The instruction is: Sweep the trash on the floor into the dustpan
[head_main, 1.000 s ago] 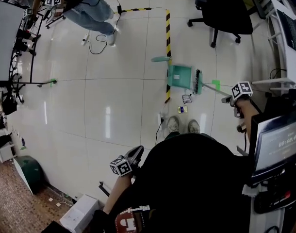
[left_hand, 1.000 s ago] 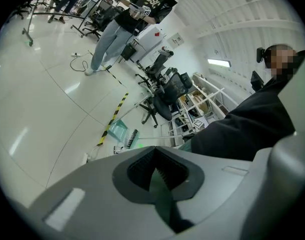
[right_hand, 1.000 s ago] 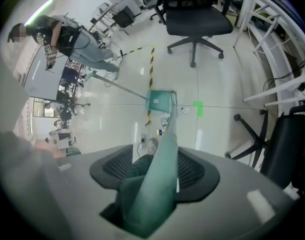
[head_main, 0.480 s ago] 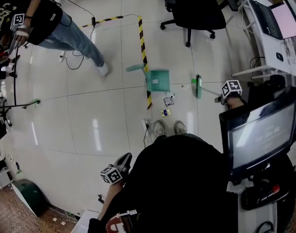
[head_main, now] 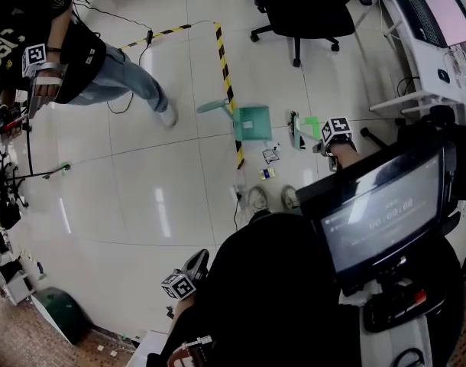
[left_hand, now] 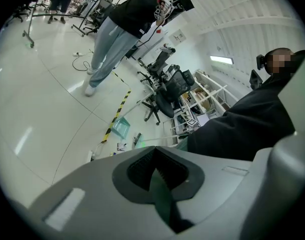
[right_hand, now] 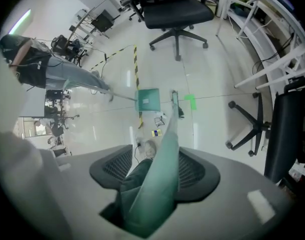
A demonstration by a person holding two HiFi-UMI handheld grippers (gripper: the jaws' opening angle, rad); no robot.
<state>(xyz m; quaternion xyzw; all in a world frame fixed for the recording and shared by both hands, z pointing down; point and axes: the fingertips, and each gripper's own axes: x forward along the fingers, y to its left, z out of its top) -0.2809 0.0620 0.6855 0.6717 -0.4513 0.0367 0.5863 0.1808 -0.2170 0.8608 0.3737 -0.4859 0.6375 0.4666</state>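
Note:
A green dustpan (head_main: 252, 122) (right_hand: 148, 99) (left_hand: 121, 128) lies on the white floor beside the striped tape. Small bits of trash (head_main: 270, 156) (right_hand: 159, 119) lie in front of my shoes, just this side of the pan. My right gripper (head_main: 336, 132) (right_hand: 160, 176) is shut on the green broom handle (right_hand: 168, 139). The broom head (head_main: 296, 131) (right_hand: 175, 101) rests on the floor right of the dustpan. My left gripper (head_main: 183, 281) (left_hand: 155, 169) hangs by my left hip, jaws shut. Only a thin dark strip shows between them.
Yellow-black tape (head_main: 227, 82) runs past the dustpan. A black office chair (head_main: 298, 6) stands behind it. Another person (head_main: 80, 52) stands at the far left. A monitor on a stand (head_main: 378, 212) is close at my right, desks (head_main: 432, 37) beyond.
My right gripper and the broom head have moved left, closer to the dustpan. The person at the left has shifted. My left gripper stays at my hip.

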